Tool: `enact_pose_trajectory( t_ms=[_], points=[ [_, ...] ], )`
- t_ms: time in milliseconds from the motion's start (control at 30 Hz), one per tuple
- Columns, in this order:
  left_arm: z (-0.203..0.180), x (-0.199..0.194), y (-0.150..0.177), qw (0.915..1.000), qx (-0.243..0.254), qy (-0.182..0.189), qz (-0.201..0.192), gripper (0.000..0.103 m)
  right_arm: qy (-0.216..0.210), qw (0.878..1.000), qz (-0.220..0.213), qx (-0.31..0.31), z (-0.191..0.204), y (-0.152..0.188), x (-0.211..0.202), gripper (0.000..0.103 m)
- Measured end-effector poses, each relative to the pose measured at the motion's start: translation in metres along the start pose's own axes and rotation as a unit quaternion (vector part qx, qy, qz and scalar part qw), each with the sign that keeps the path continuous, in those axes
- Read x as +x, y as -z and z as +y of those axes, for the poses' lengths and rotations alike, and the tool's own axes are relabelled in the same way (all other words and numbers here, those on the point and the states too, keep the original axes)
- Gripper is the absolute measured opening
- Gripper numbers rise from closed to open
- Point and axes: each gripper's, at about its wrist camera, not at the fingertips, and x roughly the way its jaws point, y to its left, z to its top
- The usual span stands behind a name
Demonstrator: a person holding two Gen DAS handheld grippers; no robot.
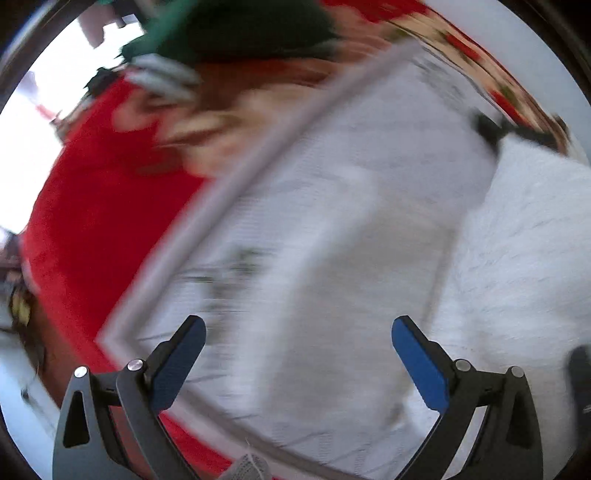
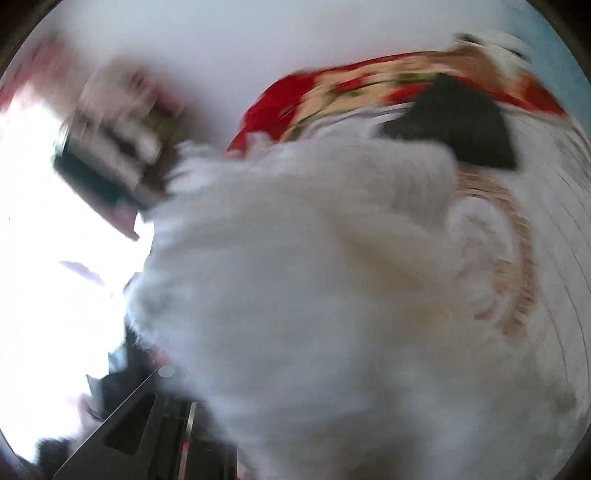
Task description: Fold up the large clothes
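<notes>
**A:** Both wrist views are pretty smeared, fyi. The left tool (image 1: 298,354) is spread wide, blue pads (image 1: 419,363) well apart with nothing between them. It hangs over a flat white cloth with a grey border (image 1: 332,221) that fills the middle of the left view.

**B:** And the fluffy thing?

**A:** The white fluffy garment (image 1: 517,258) sits from 3 to 5 o'clock in the left view, lying over the edge of the flat cloth. In the right view the same garment (image 2: 314,277) swamps the frame from the centre down to 6 o'clock.

**B:** Is the right tool clamped on it?

**A:** Can't tell. Only a bit of dark frame (image 2: 147,424) shows around 7 o'clock; the fluff hides the fingers.

**B:** Anything else?

**A:** A red floral-print cover (image 1: 96,206) under everything, at 9 o'clock in the left view, and something dark green (image 1: 240,29) at 12. In the right view, a black patch (image 2: 461,122) at 1 o'clock, touching the fluff.
</notes>
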Motion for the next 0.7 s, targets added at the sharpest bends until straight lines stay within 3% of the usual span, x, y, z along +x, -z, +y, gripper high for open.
enact_pose_trajectory(
  t_ms=[133, 233, 267, 367, 467, 533, 600, 700],
  points=[
    [0.075, -0.011, 0.014, 0.9971, -0.055, -0.05, -0.016, 0.103, -0.022, 0.992, 0.108, -0.057, 0.065, 0.022, 0.092, 0.024],
    [0.111, -0.012, 0.022, 0.9932, -0.089, -0.074, -0.018, 0.103, -0.045, 0.975, 0.208, -0.06, 0.09, 0.037, 0.148, 0.039],
    [0.125, -0.015, 0.026, 0.9913, -0.107, -0.075, -0.017, 0.103, -0.054, 0.972, 0.22, -0.055, 0.093, 0.036, 0.154, 0.044],
    [0.141, -0.026, 0.025, 0.9878, -0.135, -0.072, -0.029, 0.103, -0.106, 0.971, 0.214, -0.031, 0.093, 0.03, 0.137, 0.068],
    [0.135, -0.05, 0.022, 0.986, -0.141, -0.068, -0.058, 0.103, -0.143, 0.97, 0.196, -0.01, 0.094, 0.038, 0.094, 0.07],
    [0.125, -0.063, 0.016, 0.9855, -0.139, -0.058, -0.079, 0.103, -0.125, 0.982, 0.14, 0.01, 0.072, 0.039, 0.055, 0.07],
    [0.115, -0.065, 0.01, 0.9862, -0.127, -0.053, -0.092, 0.103, -0.072, 0.992, 0.094, 0.029, 0.047, 0.032, 0.034, 0.07],
    [0.085, -0.05, -0.001, 0.9905, -0.094, -0.044, -0.09, 0.103, -0.003, 0.995, 0.077, 0.065, 0.012, 0.02, 0.041, 0.07]
  ],
)
